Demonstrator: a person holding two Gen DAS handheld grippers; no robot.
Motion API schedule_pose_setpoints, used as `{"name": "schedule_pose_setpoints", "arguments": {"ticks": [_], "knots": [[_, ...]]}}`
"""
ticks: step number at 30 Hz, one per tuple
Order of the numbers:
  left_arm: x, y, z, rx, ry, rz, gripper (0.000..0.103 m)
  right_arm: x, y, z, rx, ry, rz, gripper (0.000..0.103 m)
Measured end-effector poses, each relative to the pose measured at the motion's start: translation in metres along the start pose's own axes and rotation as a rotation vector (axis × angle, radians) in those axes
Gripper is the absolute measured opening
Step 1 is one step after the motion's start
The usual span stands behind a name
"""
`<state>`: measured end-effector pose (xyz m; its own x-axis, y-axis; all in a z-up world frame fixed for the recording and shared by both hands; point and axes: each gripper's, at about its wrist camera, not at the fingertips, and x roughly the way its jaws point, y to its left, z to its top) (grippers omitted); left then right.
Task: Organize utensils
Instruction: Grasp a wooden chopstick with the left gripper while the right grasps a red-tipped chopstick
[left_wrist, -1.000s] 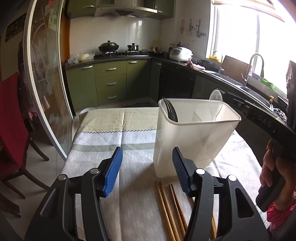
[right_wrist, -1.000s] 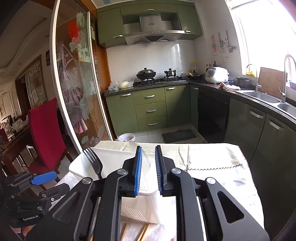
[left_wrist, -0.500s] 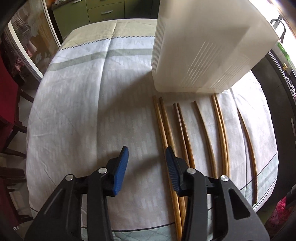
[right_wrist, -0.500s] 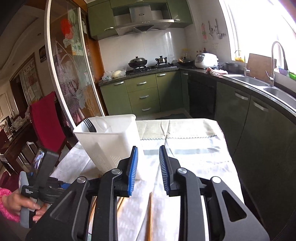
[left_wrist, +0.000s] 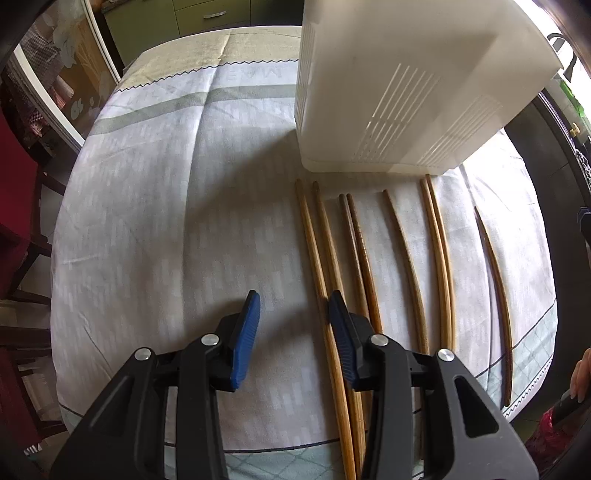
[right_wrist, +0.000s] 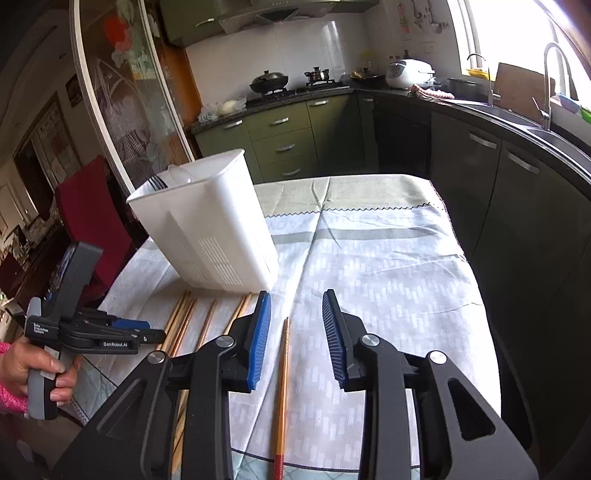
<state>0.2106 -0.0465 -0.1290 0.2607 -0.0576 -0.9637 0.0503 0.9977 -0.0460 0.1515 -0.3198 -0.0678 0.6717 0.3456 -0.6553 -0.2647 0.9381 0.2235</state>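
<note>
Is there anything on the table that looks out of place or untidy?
Yes. The chopsticks lie loose on the tablecloth in front of the white holder instead of inside it, and they are unevenly spaced, some paired, some single.

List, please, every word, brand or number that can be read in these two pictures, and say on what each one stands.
"GenRobot.AI": white print on the black body of the left tongs.
Grey label on the left tongs' handle: three short lines, too small to read.
Woven letters on the tablecloth: seen reversed and faint, not readable.
White utensil holder, chopsticks: no text.
</note>
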Motion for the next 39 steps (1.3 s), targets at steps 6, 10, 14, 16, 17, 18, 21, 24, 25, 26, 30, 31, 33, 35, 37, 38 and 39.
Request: {"name": "schedule_pose_setpoints", "arguments": {"ticks": [6, 10, 14, 16, 17, 18, 21, 24, 25, 26, 30, 31, 33, 35, 37, 38, 39], "knots": [[0.001, -0.018, 0.0, 0.063, 0.021, -0.019, 0.006, 0.05, 0.025, -0.007, -0.13, 0.316, 0.031, 0.029], [0.001, -0.021, 0.0, 0.08, 0.025, -0.017, 0.006, 0.082, 0.028, -0.017, -0.148, 0.461, 0.027, 0.029], [0.0, -0.015, 0.0, 0.09, 0.034, -0.004, 0.006, 0.097, 0.031, -0.023, -0.18, 0.532, -0.006, 0.03], [-0.001, -0.009, 0.0, 0.093, 0.046, -0.003, 0.006, 0.099, 0.033, -0.024, -0.197, 0.543, -0.028, 0.029], [-0.001, -0.01, 0.0, 0.11, 0.054, 0.005, 0.007, 0.099, 0.035, -0.025, -0.208, 0.549, -0.036, 0.029], [0.0, -0.008, 0.002, 0.118, 0.067, 0.01, 0.008, 0.1, 0.037, -0.026, -0.219, 0.556, -0.047, 0.029], [0.001, -0.004, -0.001, 0.129, 0.093, 0.014, 0.01, 0.101, 0.041, -0.027, -0.237, 0.573, -0.066, 0.029], [0.0, -0.003, -0.007, 0.128, 0.103, 0.028, 0.011, 0.103, 0.043, -0.026, -0.238, 0.594, -0.077, 0.027], [0.001, -0.003, -0.01, 0.13, 0.102, 0.032, 0.011, 0.103, 0.045, -0.026, -0.244, 0.597, -0.078, 0.025], [0.001, -0.003, -0.01, 0.126, 0.102, 0.035, 0.011, 0.106, 0.05, -0.024, -0.247, 0.6, -0.074, 0.019], [0.003, -0.007, -0.011, 0.132, 0.113, 0.044, 0.009, 0.111, 0.053, -0.02, -0.216, 0.61, -0.051, 0.007], [0.002, -0.01, -0.009, 0.128, 0.116, 0.039, 0.008, 0.112, 0.051, -0.019, -0.199, 0.612, -0.041, 0.007], [0.002, -0.011, -0.008, 0.113, 0.116, 0.029, 0.007, 0.112, 0.048, -0.016, -0.166, 0.615, -0.019, 0.007], [0.002, -0.009, -0.008, 0.104, 0.112, 0.022, 0.006, 0.109, 0.042, -0.013, -0.144, 0.598, -0.001, 0.007], [-0.002, -0.004, -0.009, 0.096, 0.095, 0.015, 0.006, 0.1, 0.038, -0.008, -0.117, 0.563, 0.024, 0.007], [-0.007, -0.001, -0.009, 0.096, 0.078, 0.01, 0.006, 0.094, 0.037, -0.003, -0.103, 0.538, 0.043, 0.007], [-0.015, 0.001, -0.01, 0.094, 0.051, 0.001, 0.006, 0.083, 0.034, 0.001, -0.096, 0.502, 0.056, 0.007]]}}
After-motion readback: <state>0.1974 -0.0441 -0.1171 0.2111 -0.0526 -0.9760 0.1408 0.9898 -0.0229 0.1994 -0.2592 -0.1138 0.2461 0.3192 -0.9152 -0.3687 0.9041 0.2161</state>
